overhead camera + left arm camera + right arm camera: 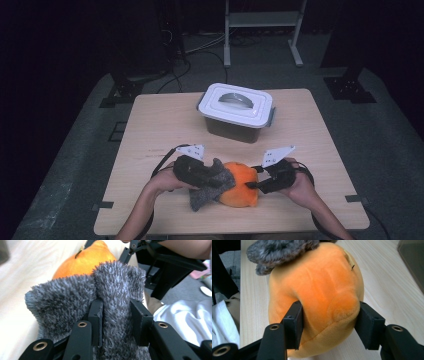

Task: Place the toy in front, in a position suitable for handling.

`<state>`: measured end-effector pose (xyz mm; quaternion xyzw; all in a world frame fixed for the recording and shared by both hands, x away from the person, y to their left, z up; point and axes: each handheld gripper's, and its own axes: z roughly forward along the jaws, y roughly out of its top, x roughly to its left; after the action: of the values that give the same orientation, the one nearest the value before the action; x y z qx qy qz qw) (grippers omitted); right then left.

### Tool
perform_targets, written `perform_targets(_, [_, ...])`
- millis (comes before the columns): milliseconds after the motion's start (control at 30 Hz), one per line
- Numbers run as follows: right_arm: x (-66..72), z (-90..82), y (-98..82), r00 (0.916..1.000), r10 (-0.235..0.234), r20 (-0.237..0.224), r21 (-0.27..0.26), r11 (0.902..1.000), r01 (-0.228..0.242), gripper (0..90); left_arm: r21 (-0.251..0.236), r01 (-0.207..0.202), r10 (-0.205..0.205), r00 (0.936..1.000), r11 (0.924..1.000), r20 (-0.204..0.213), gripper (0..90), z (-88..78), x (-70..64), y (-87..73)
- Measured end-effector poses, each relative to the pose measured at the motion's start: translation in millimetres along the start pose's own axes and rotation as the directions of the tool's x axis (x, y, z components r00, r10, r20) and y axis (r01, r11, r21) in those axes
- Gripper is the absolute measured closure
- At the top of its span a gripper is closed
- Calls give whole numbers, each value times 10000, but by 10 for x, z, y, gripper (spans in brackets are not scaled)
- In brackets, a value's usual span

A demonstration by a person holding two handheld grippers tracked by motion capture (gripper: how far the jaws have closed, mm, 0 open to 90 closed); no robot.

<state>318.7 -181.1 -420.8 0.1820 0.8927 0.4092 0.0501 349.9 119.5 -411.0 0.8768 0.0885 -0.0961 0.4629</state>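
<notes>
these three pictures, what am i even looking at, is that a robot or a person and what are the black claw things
It is a person, not a robot. Each hand holds a black hand-operated tool with two jaws.

The wide picture comes from a camera above the wooden table. There the left gripper is at the left and the right gripper at the right. The other two pictures come from small cameras riding on each gripper, looking along its jaws.

On the table are a white lidded box, an orange plush toy and a fuzzy grey sock draped against it.

The left gripper is clamped on a fold of the grey sock. The right gripper pinches the end of the orange plush toy between its pads.
</notes>
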Motion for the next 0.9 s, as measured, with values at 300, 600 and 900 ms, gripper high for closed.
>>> perform_targets(300, [74, 35, 45, 9973, -722, 99, -36, 9974, 722, 442, -1546, -665, 524, 9943, 9857, -934, 679, 21, -38, 102])
perform_targets(600, [-9, 30, -21, 9995, -306, 85, -54, 9995, 307, 432, -803, 60, -155, 9929, 9968, -1181, 676, -79, 129, -110])
perform_targets(900, [-76, 8, -66, 9999, -24, 128, 11, 10000, 24, 422, -893, 83, -178, 9941, 9960, -1067, 676, -161, 146, -174])
